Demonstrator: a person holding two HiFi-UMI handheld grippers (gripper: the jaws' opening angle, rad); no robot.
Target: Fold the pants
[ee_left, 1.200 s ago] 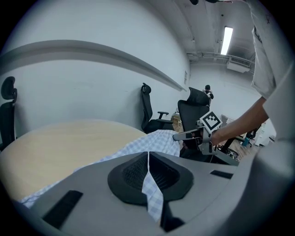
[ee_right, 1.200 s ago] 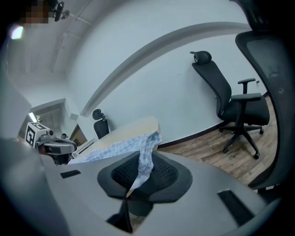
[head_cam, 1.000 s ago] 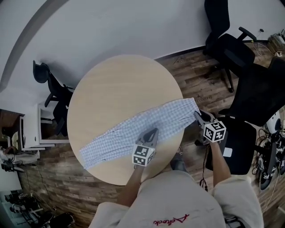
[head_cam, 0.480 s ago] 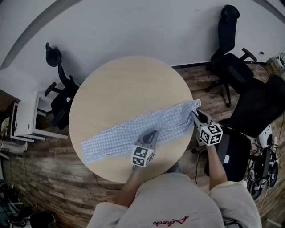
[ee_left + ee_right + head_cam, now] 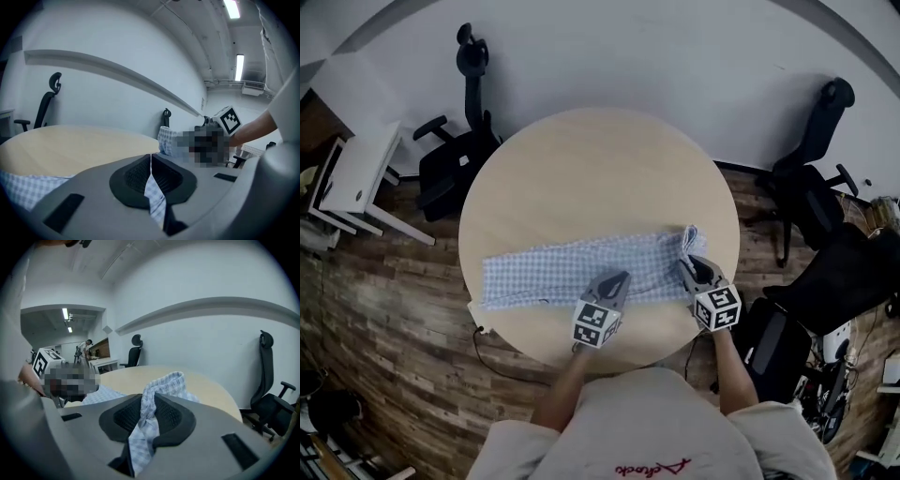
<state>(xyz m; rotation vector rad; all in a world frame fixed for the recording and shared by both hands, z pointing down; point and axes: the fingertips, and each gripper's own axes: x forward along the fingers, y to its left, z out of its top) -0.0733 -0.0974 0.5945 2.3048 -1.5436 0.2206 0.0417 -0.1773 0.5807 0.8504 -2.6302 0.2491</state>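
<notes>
Broadly, the round table point(image 5: 591, 169) fills the middle of the head view, its pale top bare except along the near side. There the checked pants point(image 5: 553, 277) lie stretched out as one long, narrow band, running from near the table's left edge to its right edge. The left and middle parts lie flat. The right end is puckered and lifted where it is being held.

Judging by that layout, folding has hardly begun. The band looks narrow enough that the legs may already lie one on the other, but I cannot tell that for sure. No crosswise fold is visible anywhere along its length, so bringing one end over the other, and any further halving, is left to do.

Both tools have hold of the cloth. The left gripper point(image 5: 619, 279) sits at the near edge of the band, right of its middle. In the left gripper view its jaws are pressed almost together on a single thin strip of checked fabric point(image 5: 154, 199) that hangs down between them.

The right gripper point(image 5: 687, 266) holds the right end. In the right gripper view its jaws clamp a thicker, rolled bunch of the cloth point(image 5: 149, 404), with a loop of it standing up just above the pads.
</notes>
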